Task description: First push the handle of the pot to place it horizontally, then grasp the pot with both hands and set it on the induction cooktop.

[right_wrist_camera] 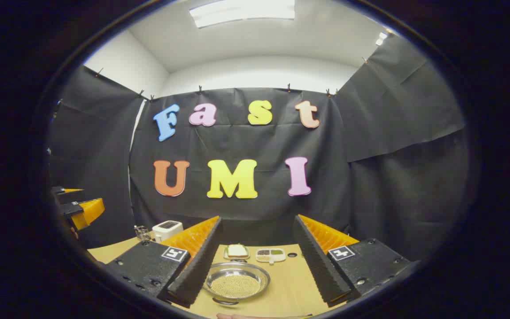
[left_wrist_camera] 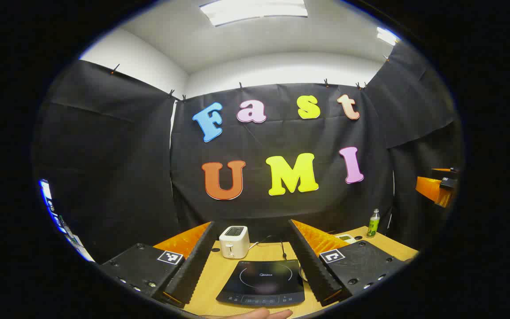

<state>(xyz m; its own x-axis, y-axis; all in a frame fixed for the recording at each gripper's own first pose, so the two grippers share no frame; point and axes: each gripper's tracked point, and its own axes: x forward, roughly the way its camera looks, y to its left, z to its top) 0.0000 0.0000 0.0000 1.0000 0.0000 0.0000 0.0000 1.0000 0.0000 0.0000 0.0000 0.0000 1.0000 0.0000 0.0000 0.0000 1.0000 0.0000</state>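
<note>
left hand-held gripper (left_wrist_camera: 255,266): fingers apart, above the counter (left_wrist_camera: 219,277), induction cooktop (left_wrist_camera: 261,283) between them, toaster (left_wrist_camera: 234,241) behind | right hand-held gripper (right_wrist_camera: 255,266): fingers apart, holding nothing, pot (right_wrist_camera: 236,281) on the counter between them, nearer its left finger

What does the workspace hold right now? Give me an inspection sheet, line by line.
Surface: tan table.
Job's things: induction cooktop bare; steel pot apart, on table.
Clutter: white toaster, green bottle, bread dish, sectioned dish.
Grippers: left gripper open above cooktop; right gripper open above pot.
Cables: toaster cord, cooktop cord.
Surroundings: black cloth wall, ceiling light.
</note>
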